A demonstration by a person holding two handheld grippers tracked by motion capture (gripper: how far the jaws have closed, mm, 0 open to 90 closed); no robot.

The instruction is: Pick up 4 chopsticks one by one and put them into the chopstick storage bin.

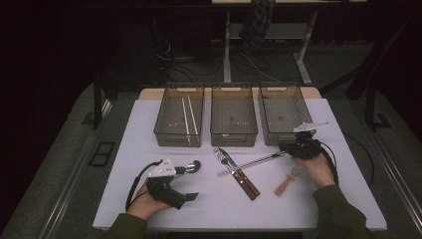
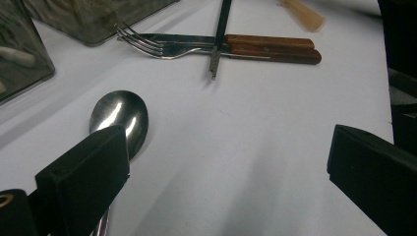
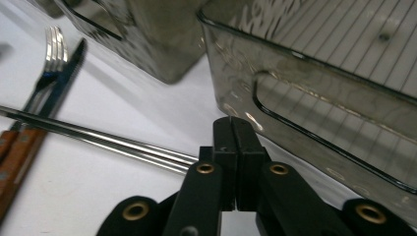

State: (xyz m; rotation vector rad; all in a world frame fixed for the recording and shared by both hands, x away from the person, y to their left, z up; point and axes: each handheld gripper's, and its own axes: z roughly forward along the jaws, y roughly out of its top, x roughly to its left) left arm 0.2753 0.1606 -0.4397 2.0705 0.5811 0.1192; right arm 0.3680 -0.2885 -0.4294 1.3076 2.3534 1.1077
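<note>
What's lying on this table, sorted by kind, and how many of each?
Clear bins: 3
White chopsticks, in the left bin: 2
Metal chopsticks, on the table: 2
Spoons: 1
Forks: 1
Knives: 1
Small wooden utensils: 1
Total: 11

Glossy metal spoon point(image 2: 119, 118) & chopsticks point(image 3: 113, 142), wood-handled knife point(image 2: 255, 41), matt white table point(image 2: 255, 147).
</note>
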